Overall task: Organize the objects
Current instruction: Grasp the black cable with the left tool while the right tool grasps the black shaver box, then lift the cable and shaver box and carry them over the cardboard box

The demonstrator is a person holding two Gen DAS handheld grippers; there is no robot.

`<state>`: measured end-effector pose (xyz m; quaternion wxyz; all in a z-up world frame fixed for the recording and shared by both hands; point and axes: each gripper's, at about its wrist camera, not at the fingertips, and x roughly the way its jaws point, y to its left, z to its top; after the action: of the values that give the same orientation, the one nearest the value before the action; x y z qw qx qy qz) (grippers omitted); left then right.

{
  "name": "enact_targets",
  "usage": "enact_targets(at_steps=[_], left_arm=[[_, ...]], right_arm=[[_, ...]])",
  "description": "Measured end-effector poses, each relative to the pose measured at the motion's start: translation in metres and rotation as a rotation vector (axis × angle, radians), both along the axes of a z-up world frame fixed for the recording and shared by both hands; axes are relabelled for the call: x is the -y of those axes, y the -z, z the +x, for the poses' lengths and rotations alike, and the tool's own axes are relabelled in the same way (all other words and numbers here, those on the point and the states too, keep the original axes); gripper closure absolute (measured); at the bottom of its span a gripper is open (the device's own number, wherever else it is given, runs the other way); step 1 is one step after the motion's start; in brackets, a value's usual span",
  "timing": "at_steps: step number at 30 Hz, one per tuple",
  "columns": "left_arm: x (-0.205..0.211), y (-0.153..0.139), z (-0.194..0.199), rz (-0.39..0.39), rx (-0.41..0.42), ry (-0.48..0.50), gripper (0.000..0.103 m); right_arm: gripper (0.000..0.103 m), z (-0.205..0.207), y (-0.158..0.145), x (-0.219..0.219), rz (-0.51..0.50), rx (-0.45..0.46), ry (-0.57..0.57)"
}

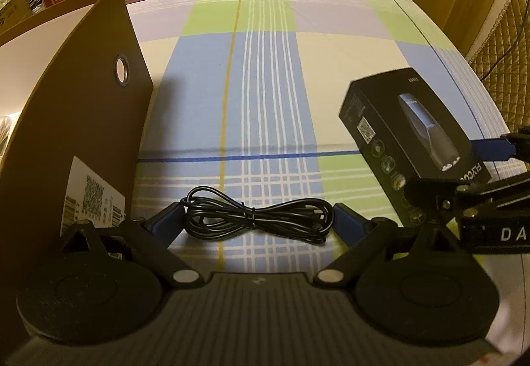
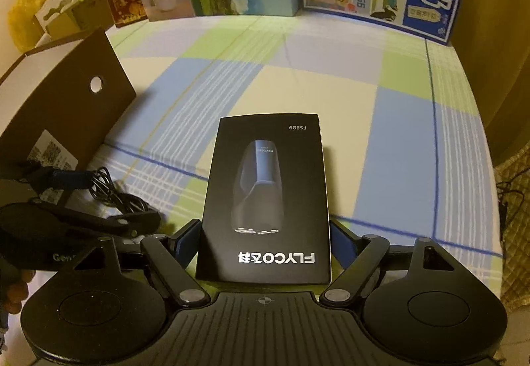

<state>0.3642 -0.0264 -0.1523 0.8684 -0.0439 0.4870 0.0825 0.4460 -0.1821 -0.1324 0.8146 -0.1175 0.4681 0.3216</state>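
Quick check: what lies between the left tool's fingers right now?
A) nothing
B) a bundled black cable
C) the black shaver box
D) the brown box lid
B: the bundled black cable lies on the cloth between the open left tool fingers; the shaver box is off to the right.

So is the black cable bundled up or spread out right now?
Bundled. The black cable lies coiled in a figure-eight on the checked tablecloth, cinched by a tie at its middle, between the open left gripper fingers.
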Motion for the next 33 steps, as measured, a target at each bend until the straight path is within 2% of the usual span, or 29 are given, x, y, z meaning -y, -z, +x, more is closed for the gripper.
enact_targets(at_steps=[5,16,21,28,29,30,33], left_arm=[[0.004,-0.006,-0.011,-0.008,0.010,0.012,0.010],[0.016,-0.014,-0.054,-0.043,-0.010,0.065,0.010],[0.015,-0.025,-0.071,-0.055,0.003,0.059,0.010],[0.013,-0.044,-0.090,-0.058,0.050,0.037,0.010],[0.013,-0.046,-0.093,-0.057,0.055,0.034,0.010],[0.013,-0.048,-0.095,-0.057,0.060,0.032,0.010],[0.010,-0.055,-0.104,-0.060,0.079,0.025,0.010]], right_arm=[[0.026,-0.016,-0.004,0.017,-0.020,-0.032,0.014],[0.025,-0.082,-0.012,0.062,-0.057,-0.102,0.013],[0.018,-0.083,-0.018,0.056,-0.041,-0.065,0.049],[0.017,-0.080,-0.006,0.029,-0.122,0.003,0.040],[0.018,-0.080,-0.004,0.027,-0.130,0.009,0.042],[0.027,-0.080,-0.002,0.026,-0.142,0.015,0.048],[0.027,-0.083,-0.002,0.027,-0.152,0.031,0.045]])
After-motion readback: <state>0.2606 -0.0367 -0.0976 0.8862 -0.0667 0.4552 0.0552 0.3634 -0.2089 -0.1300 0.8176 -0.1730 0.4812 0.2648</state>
